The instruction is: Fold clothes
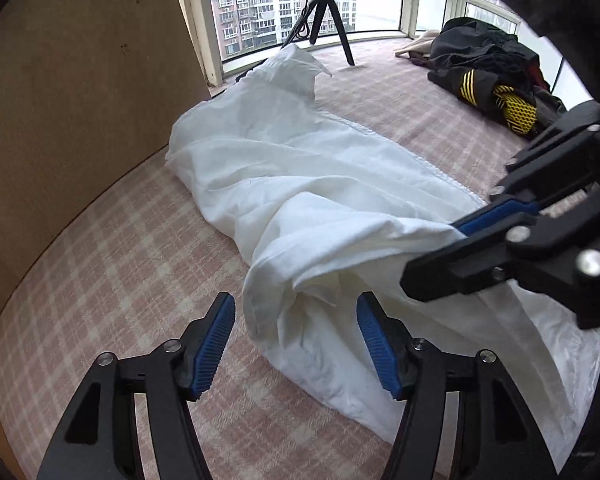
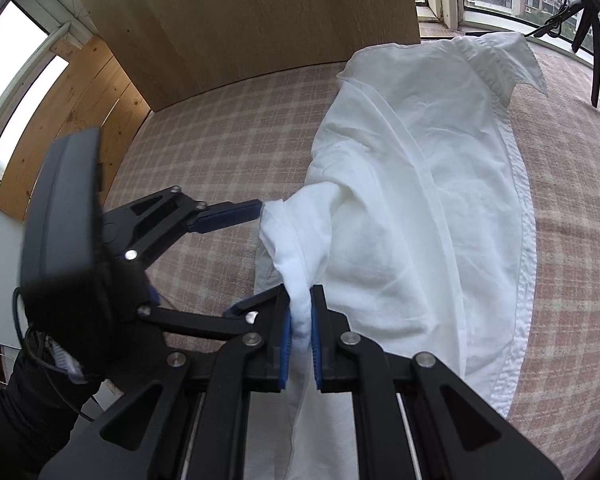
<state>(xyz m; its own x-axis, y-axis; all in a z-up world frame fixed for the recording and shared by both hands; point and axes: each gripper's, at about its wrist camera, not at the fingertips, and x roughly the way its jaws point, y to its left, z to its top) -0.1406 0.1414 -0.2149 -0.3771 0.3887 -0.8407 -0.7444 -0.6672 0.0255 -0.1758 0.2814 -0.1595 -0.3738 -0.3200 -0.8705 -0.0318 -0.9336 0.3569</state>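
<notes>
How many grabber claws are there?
2: the right gripper pinches the white shirt; the left gripper sits open beside it, by the shirt's bunched edge.

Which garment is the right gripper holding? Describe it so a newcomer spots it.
On the pink plaid bed cover, beside the tall brown wooden board, lies a crumpled white cotton collared shirt. The right gripper pinches its near end. Unlike the dark clothes pile by the window, it is plain white.

White collared shirt (image 2: pixel 412 184) crumpled lengthwise on pink checked surface, collar at far end
</notes>
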